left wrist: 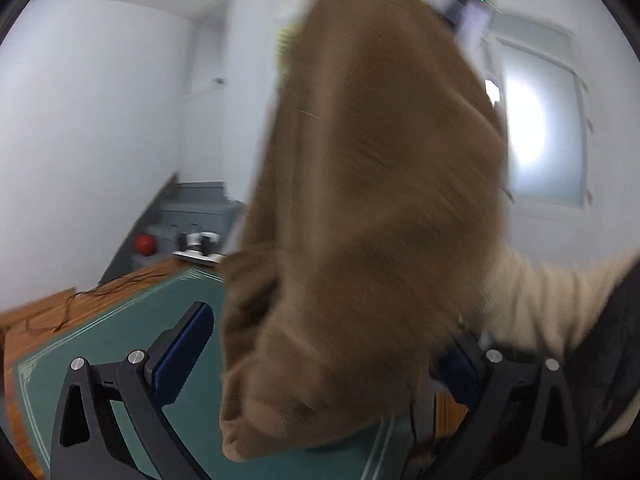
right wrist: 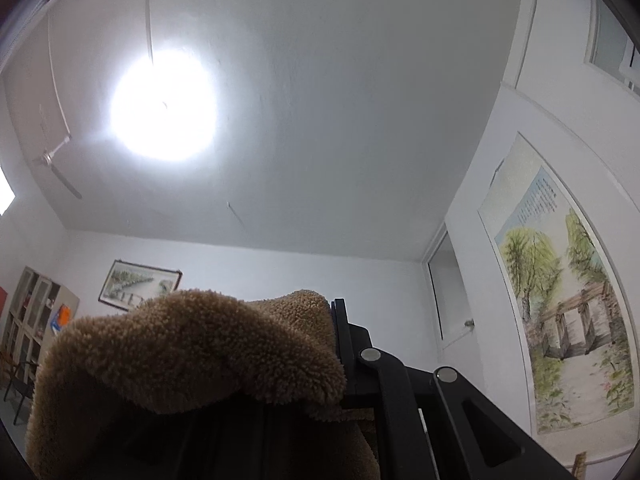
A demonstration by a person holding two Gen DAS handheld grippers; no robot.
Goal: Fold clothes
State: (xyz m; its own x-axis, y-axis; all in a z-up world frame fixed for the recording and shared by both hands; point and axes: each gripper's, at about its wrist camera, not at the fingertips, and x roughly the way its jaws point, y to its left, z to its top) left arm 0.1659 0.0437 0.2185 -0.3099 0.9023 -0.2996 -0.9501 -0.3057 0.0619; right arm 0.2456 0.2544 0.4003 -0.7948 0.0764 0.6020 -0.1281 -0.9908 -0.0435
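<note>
A brown fleecy garment (left wrist: 372, 208) hangs in the air in the left wrist view, blurred by motion, above a green mat (left wrist: 120, 336). My left gripper (left wrist: 320, 364) is open; its blue-padded left finger (left wrist: 184, 352) stands clear of the cloth, the right pad is partly hidden behind it. In the right wrist view the same brown garment (right wrist: 192, 352) drapes over my right gripper (right wrist: 280, 364), which points up at the ceiling and is shut on the cloth; only its right finger (right wrist: 344, 344) shows.
The green mat lies on a wooden table (left wrist: 36, 320) with a thin cable (left wrist: 100, 292). A grey cabinet with a red ball (left wrist: 145, 245) stands behind. A person's beige sleeve (left wrist: 552, 300) is at right. Ceiling lamp (right wrist: 164, 108) and wall paintings (right wrist: 560, 300) surround.
</note>
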